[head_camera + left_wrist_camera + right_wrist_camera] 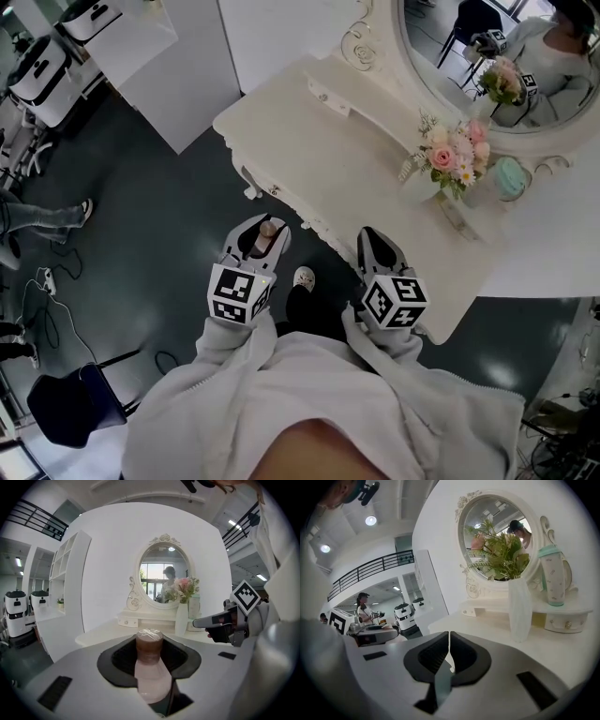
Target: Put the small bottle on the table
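– Small bottle [149, 665]: how'll it handle?
– Prob. light & stiff. Smooth pink body, so maybe slippery; fragile if it's glass. Best held on the body below the brown cap, kept upright.
– Grip now?
– L hand-held gripper [264, 232] is partly closed, pads pinching that body, cap sticking up betw. them. Bottle's not on the tabletop [319, 141] yet; it's over the floor, just short of the front edge.
– Other one?
– R hand-held gripper [449, 644] is pressed together, empty, at the tabletop's front edge.
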The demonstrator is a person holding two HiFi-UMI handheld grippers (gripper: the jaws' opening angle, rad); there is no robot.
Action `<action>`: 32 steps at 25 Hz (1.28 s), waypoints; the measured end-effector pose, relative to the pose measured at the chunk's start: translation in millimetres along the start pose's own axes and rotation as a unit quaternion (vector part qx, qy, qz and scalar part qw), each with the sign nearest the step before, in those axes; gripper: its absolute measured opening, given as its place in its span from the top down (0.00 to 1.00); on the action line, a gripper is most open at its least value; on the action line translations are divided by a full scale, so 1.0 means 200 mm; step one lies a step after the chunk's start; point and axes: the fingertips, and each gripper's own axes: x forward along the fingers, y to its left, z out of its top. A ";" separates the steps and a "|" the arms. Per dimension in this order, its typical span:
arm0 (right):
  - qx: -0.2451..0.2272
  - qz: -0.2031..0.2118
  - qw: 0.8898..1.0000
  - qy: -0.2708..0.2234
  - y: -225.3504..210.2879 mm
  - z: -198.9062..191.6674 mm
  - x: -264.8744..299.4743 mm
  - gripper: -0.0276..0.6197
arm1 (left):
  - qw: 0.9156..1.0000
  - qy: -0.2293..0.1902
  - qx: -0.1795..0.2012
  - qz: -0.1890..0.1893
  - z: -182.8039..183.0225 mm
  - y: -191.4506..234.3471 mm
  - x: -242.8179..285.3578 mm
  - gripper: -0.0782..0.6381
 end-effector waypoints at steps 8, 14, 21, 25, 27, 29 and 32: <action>0.003 -0.004 1.000 0.010 -0.07 0.05 0.19 0.90 | 1.000 0.005 0.002 -0.007 0.05 0.12 0.19 0.69; 0.012 -0.019 1.000 0.007 -0.17 0.11 0.34 0.90 | 1.000 0.005 0.010 -0.018 0.12 0.20 0.37 0.69; 0.018 -0.031 0.999 0.001 -0.25 0.16 0.46 0.90 | 0.999 0.001 0.015 -0.039 0.17 0.23 0.55 0.69; 0.014 -0.033 0.999 -0.001 -0.26 0.18 0.48 0.90 | 0.999 -0.007 0.014 -0.046 0.20 0.23 0.59 0.69; 0.010 -0.039 0.999 -0.006 -0.26 0.19 0.48 0.90 | 0.999 -0.007 0.013 -0.050 0.19 0.23 0.60 0.69; 0.010 -0.047 0.999 -0.008 -0.27 0.19 0.47 0.90 | 0.998 -0.006 0.014 -0.055 0.19 0.23 0.61 0.69; 0.012 -0.060 0.998 -0.010 -0.28 0.19 0.45 0.90 | 0.998 -0.006 0.014 -0.065 0.20 0.24 0.64 0.69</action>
